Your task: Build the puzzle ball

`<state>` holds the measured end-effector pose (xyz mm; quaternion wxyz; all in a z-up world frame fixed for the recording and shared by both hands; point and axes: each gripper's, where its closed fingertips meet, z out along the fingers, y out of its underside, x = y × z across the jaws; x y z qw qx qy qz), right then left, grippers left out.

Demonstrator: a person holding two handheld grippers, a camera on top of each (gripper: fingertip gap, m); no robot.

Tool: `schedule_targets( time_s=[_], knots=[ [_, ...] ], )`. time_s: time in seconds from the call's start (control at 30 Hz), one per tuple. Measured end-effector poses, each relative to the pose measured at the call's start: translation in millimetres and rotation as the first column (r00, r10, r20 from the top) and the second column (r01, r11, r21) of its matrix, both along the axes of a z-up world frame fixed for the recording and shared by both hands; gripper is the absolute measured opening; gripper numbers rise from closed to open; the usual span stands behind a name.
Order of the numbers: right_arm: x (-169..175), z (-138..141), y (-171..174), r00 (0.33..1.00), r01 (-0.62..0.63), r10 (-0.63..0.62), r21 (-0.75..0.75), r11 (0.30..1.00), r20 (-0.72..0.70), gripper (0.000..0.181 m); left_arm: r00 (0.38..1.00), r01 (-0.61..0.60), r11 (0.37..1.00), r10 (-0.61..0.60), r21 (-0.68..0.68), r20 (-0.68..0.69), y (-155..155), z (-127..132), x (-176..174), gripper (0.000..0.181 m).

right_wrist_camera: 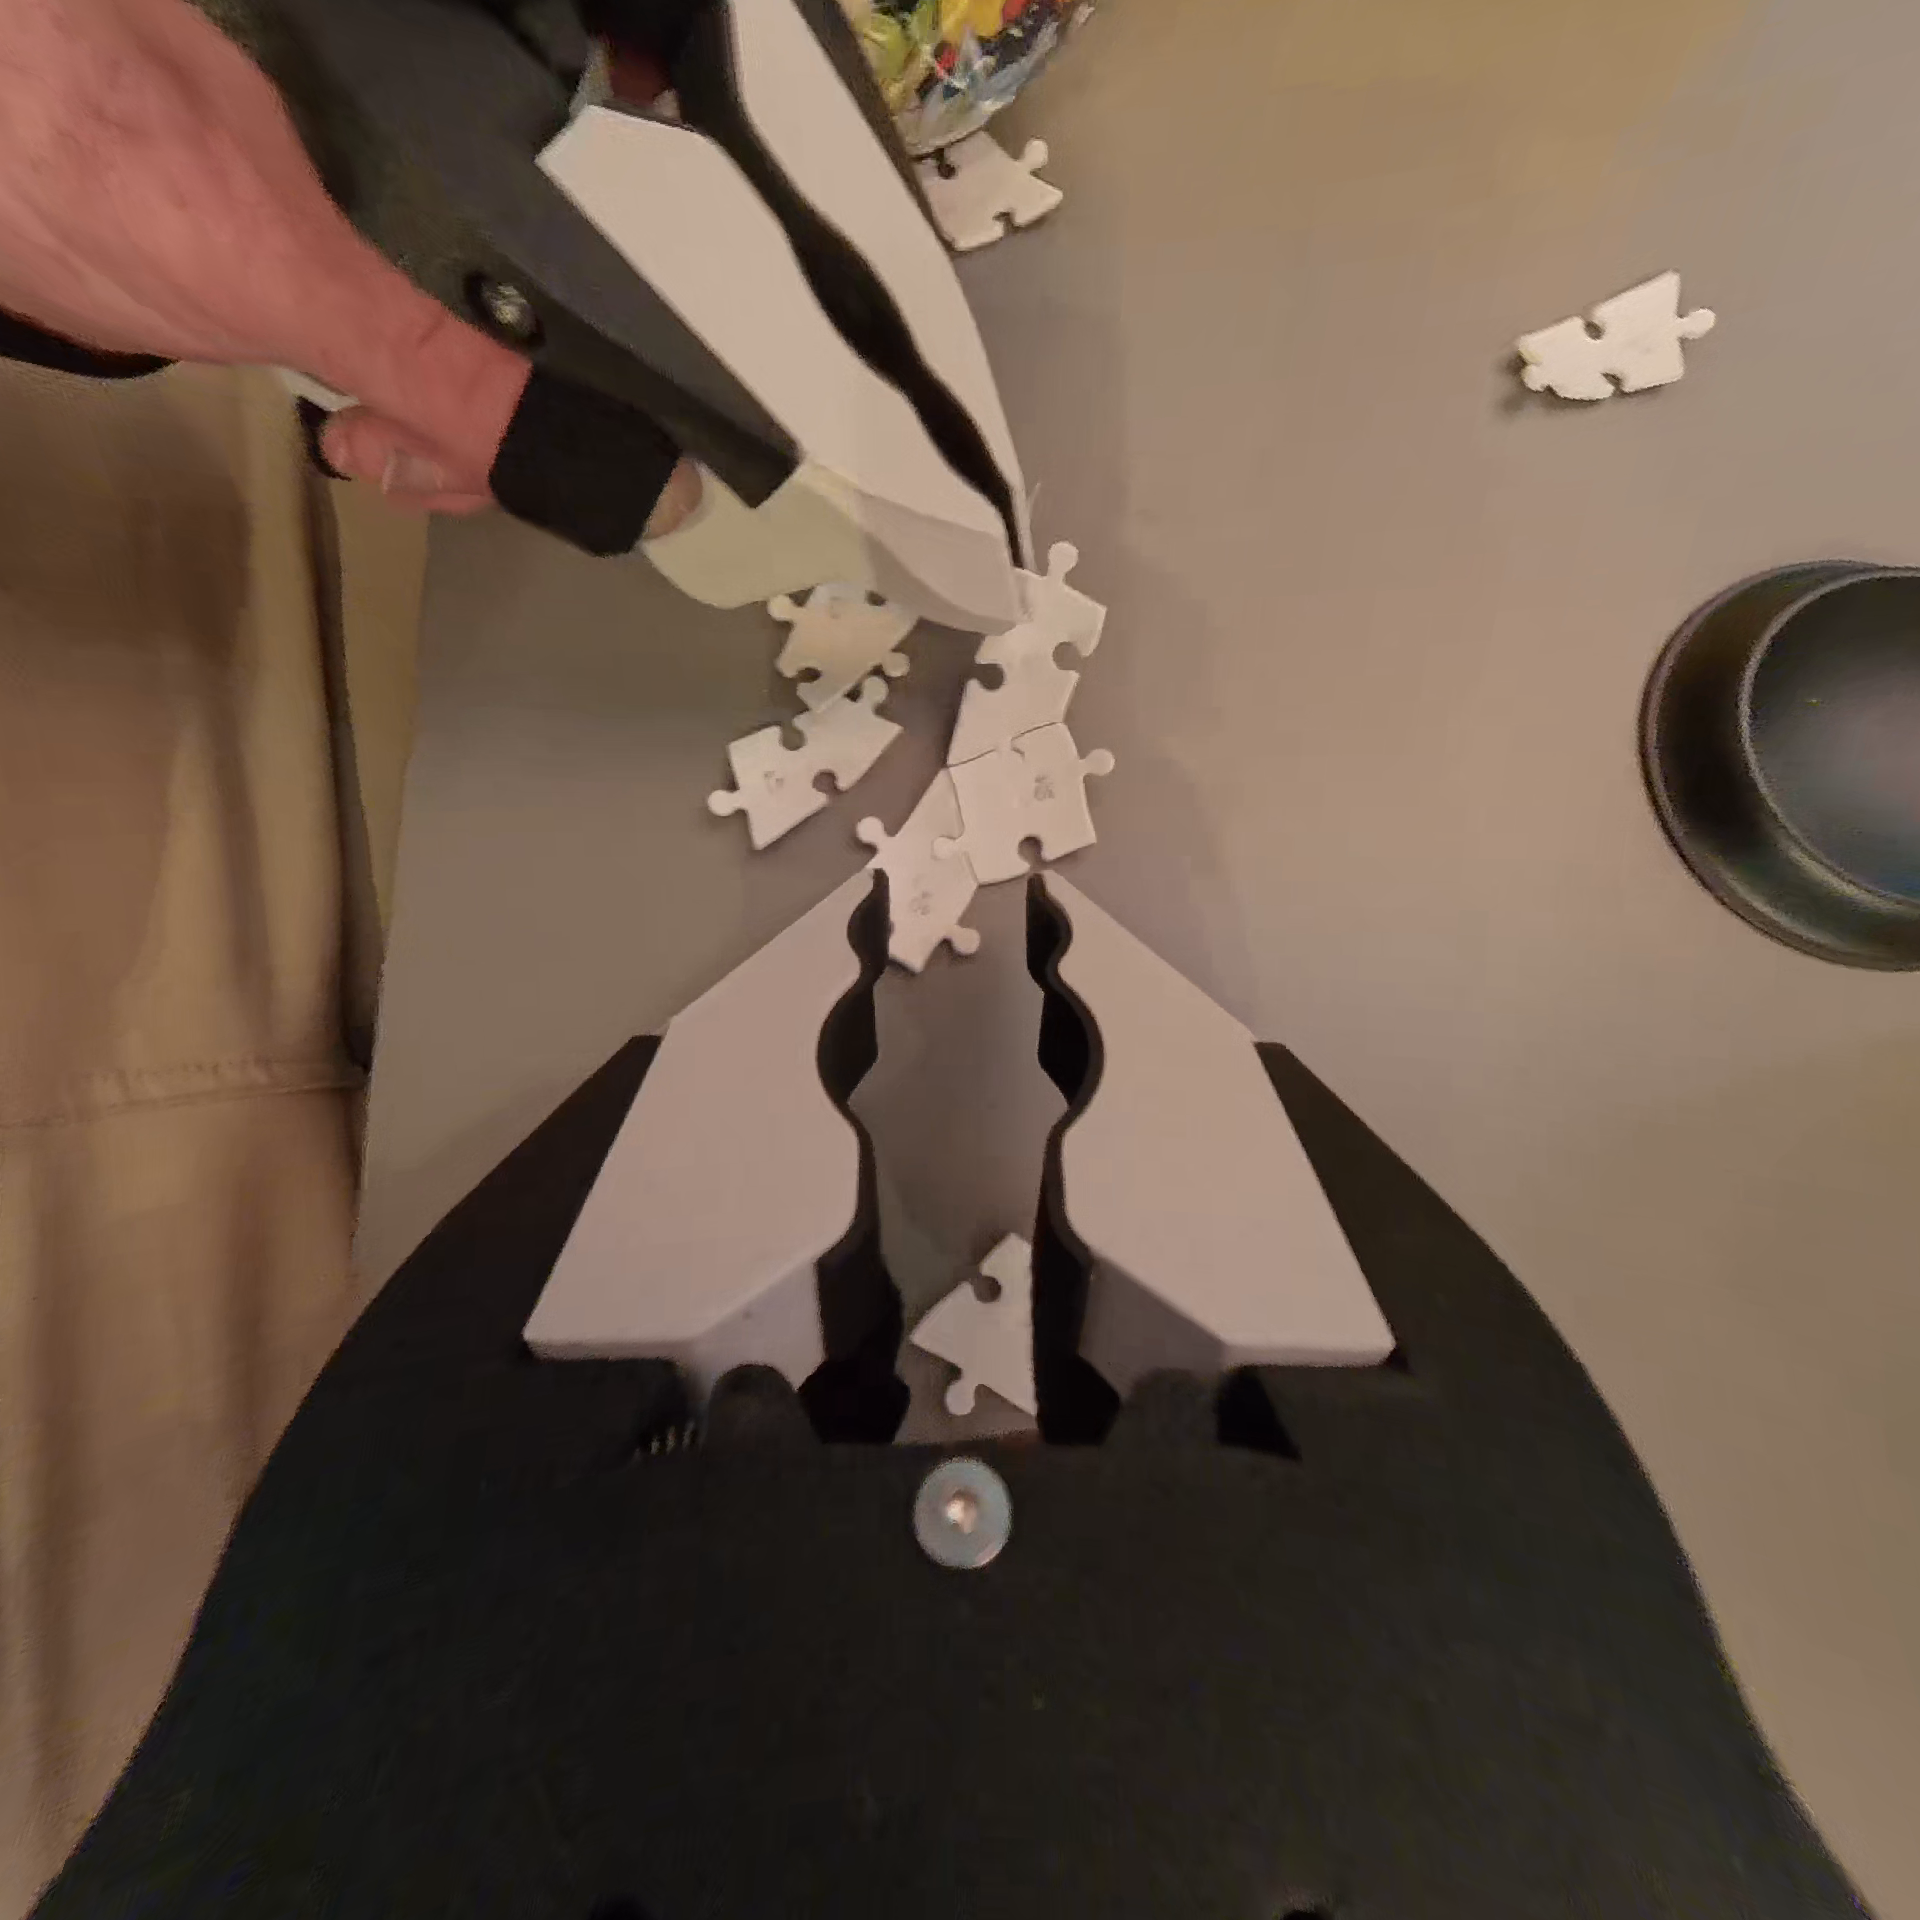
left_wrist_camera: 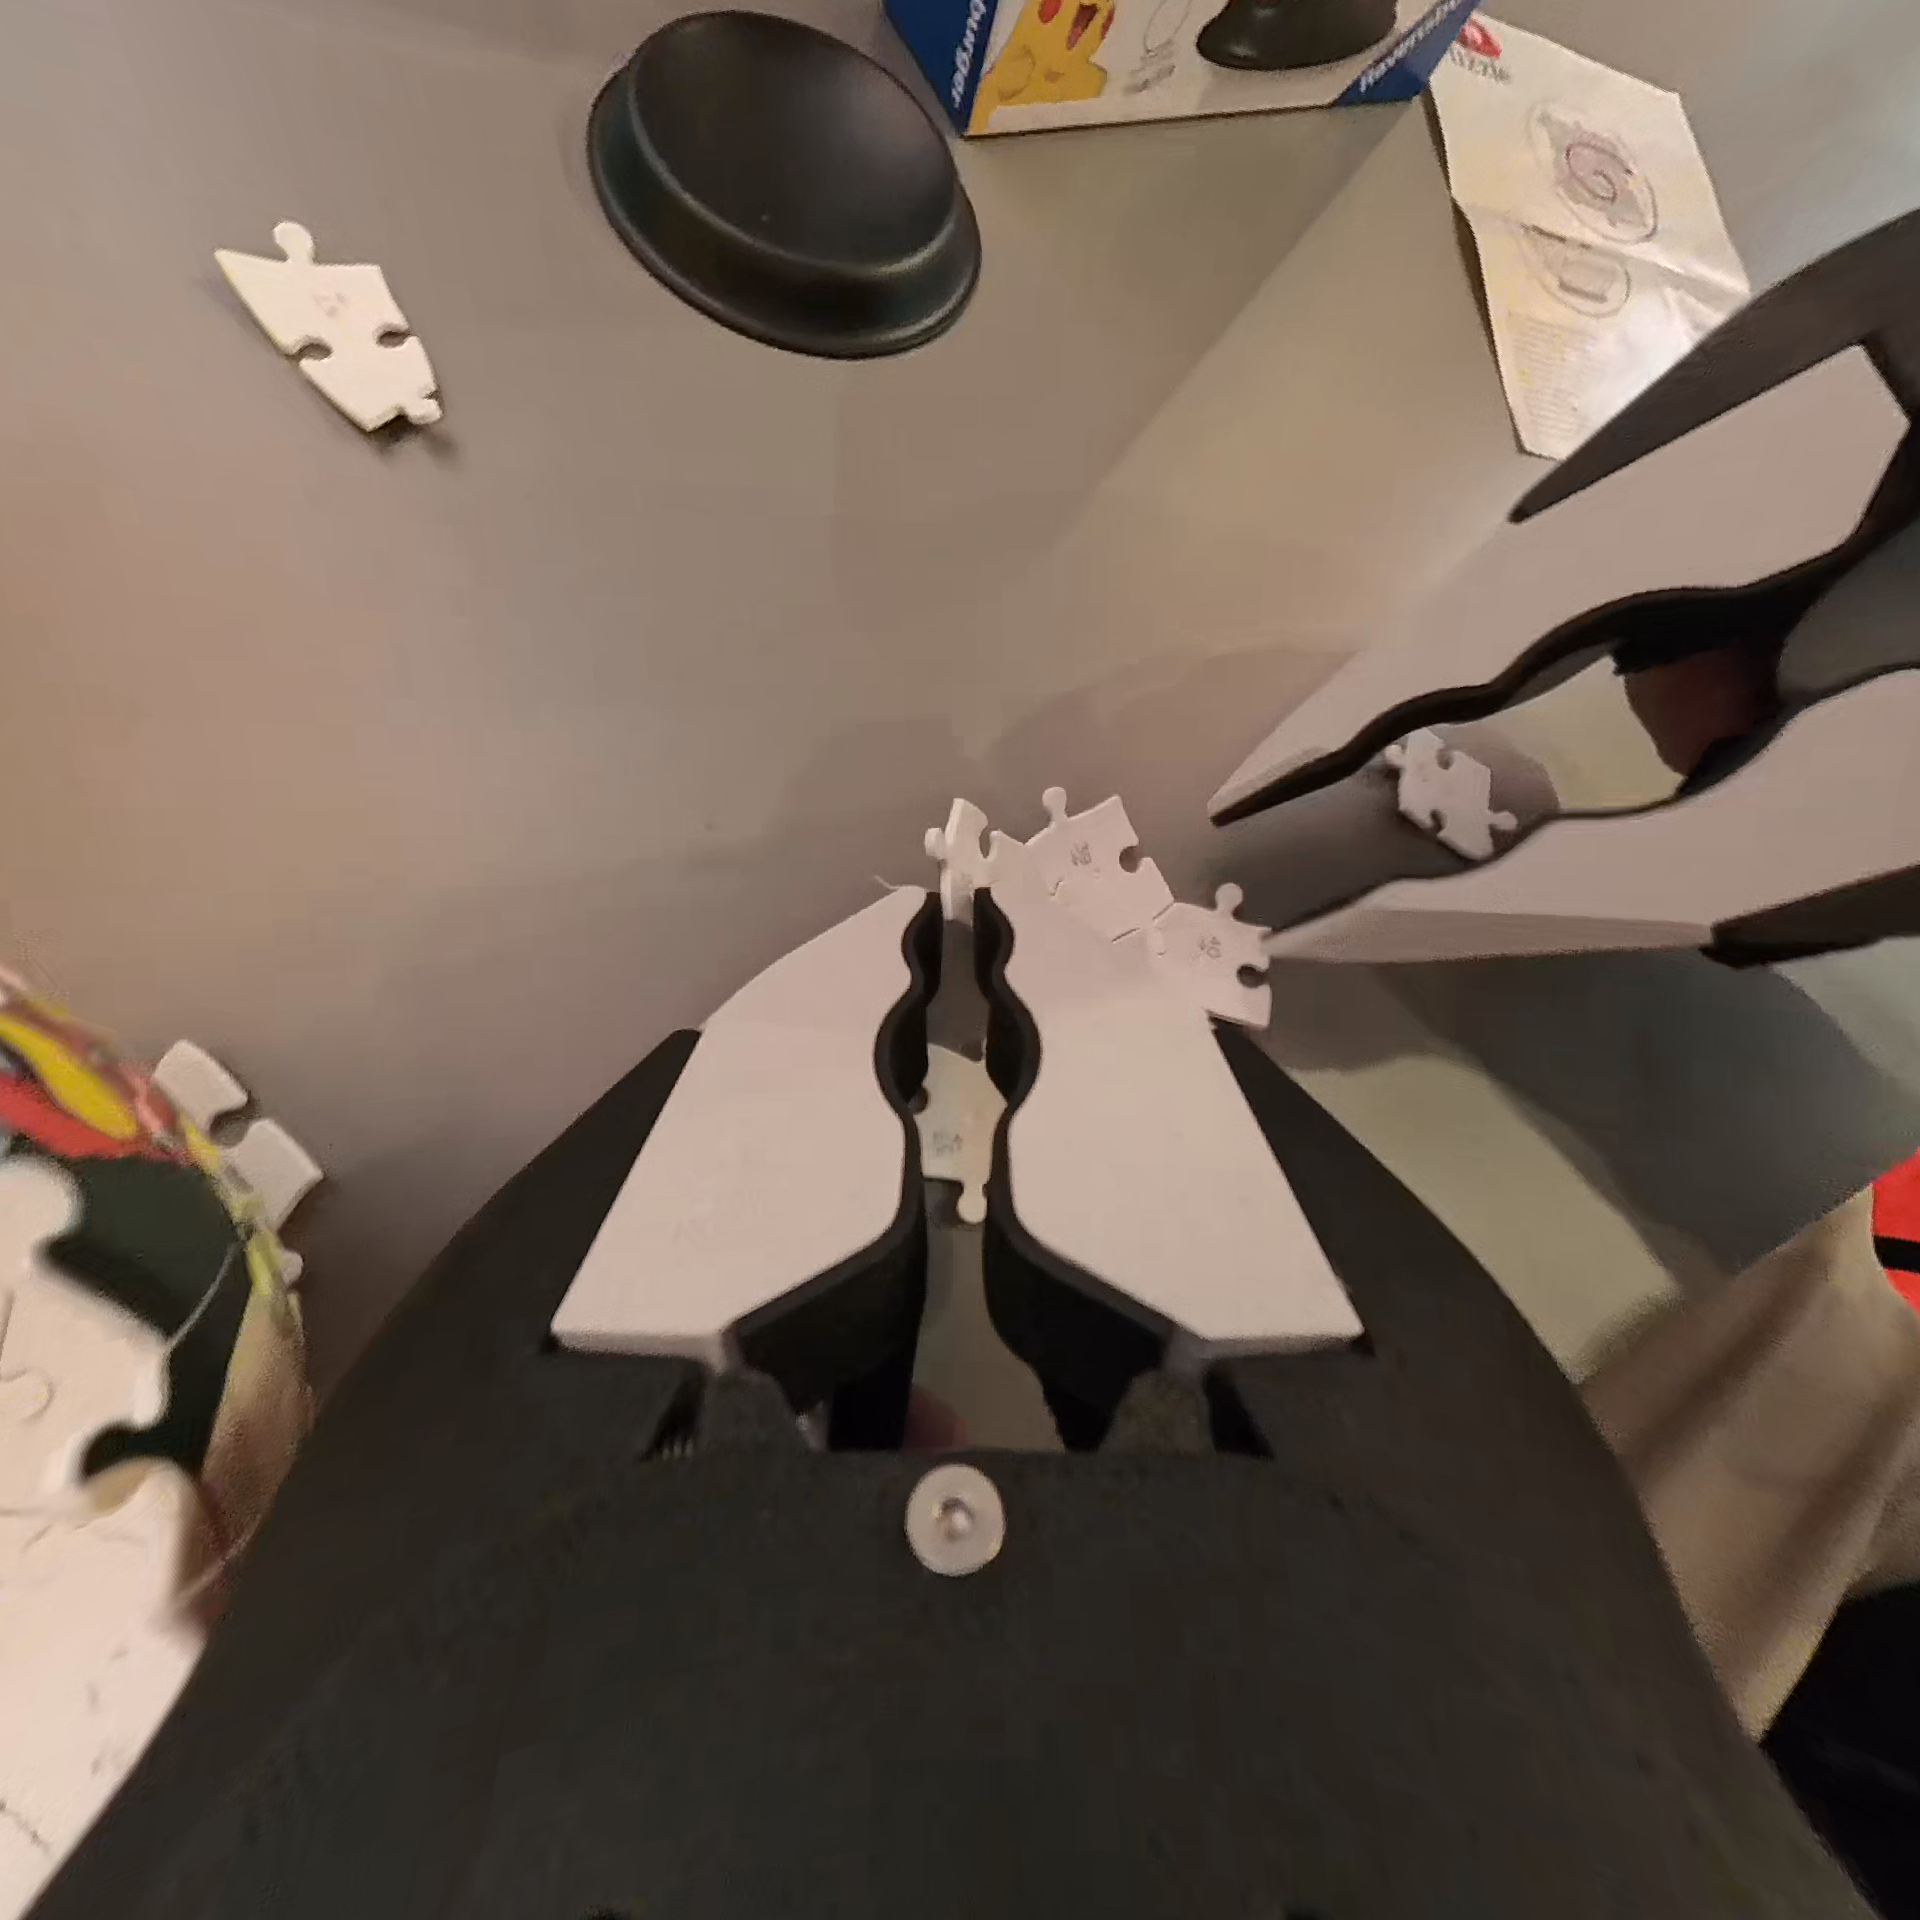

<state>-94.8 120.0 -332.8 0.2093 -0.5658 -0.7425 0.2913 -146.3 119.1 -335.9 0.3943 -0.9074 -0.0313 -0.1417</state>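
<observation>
**A strip of joined pieces held in the air between two grippers**

In the left wrist view, the left gripper (left_wrist_camera: 958, 914) has its jaws almost together and pinches one end of a short strip of joined white pieces (left_wrist_camera: 1101, 883). The strip is lifted above the grey table (left_wrist_camera: 623, 675) and curves to the right. Its far end touches the tip of one finger of the right gripper (left_wrist_camera: 1242, 878), whose jaws stand apart and hold nothing.

In the right wrist view the same strip (right_wrist_camera: 1023, 748) hangs between the two tools. The lower piece sits at the tips of the right gripper (right_wrist_camera: 956, 883), touching the left finger, with a clear gap to the other finger. The upper end is clamped by the left gripper (right_wrist_camera: 1013, 582), which a hand (right_wrist_camera: 208, 229) carries. One loose piece (right_wrist_camera: 987, 1330) lies on the table, seen between the bases of the right fingers.

Two more loose pieces (right_wrist_camera: 821, 717) lie just left of the strip. Farther out, a joined pair (left_wrist_camera: 332, 332) rests alone on the table. The partly built ball (left_wrist_camera: 114, 1299), with its coloured outside and white inside, is at the left edge of the left view, blurred. Beyond are a black round stand (left_wrist_camera: 790, 187), the puzzle box (left_wrist_camera: 1164, 62) and a paper leaflet (left_wrist_camera: 1590, 249).
</observation>
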Motion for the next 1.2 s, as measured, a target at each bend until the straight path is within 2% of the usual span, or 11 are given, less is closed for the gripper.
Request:
schedule_targets(
  time_s=[0.17, 0.43, 0.67, 0.77, 0.83, 0.87, 0.93, 1.2],
  knots=[
    [-9, -7, 7, 0.999, 0.030, -0.030, 0.008, 1.000, -0.017, 0.000, 1.000, 0.025, 1.000, -0.025, 0.002, -0.008, 2, -1, 2, 0.006],
    [-16, -16, -4, 0.999, -0.032, 0.032, 0.039, 0.999, -0.003, 0.000, 0.999, 0.045, 0.999, -0.045, 0.012, -0.015, 4, 0, 3, 0.006],
    [-18, -15, -4, 1.000, -0.010, 0.010, -0.030, 1.000, -0.002, 0.000, 0.999, 0.053, 0.999, -0.053, 0.010, -0.005, 4, -2, 2, 0.006],
    [-20, 3, -3, 0.998, 0.009, -0.014, -0.079, 0.997, -0.064, 0.000, 0.998, 0.056, 0.998, -0.055, 0.024, -0.011, 4, 0, 2, 0.005],
    [-20, 9, 7, 0.996, 0.037, -0.042, -0.056, 0.998, -0.082, 0.000, 0.998, 0.064, 0.998, -0.064, 0.022, -0.012, 3, 0, 3, 0.005],
    [-19, 9, 12, 0.994, 0.058, -0.062, -0.050, 0.997, -0.085, 0.000, 0.998, 0.067, 0.997, -0.067, 0.025, -0.009, 3, 0, 3, 0.005],
    [-18, 6, 23, 0.992, 0.108, -0.112, -0.057, 0.992, -0.063, 0.022, 0.997, 0.075, 0.997, -0.075, 0.030, -0.008, 3, 1, 3, 0.005],
    [-19, -6, 20, 0.990, 0.135, -0.138, -0.297, 0.945, 0.012, 0.027, 0.991, 0.132, 0.985, -0.131, 0.111, -0.019, 2, 12, 9, 0.004]
  ],
)
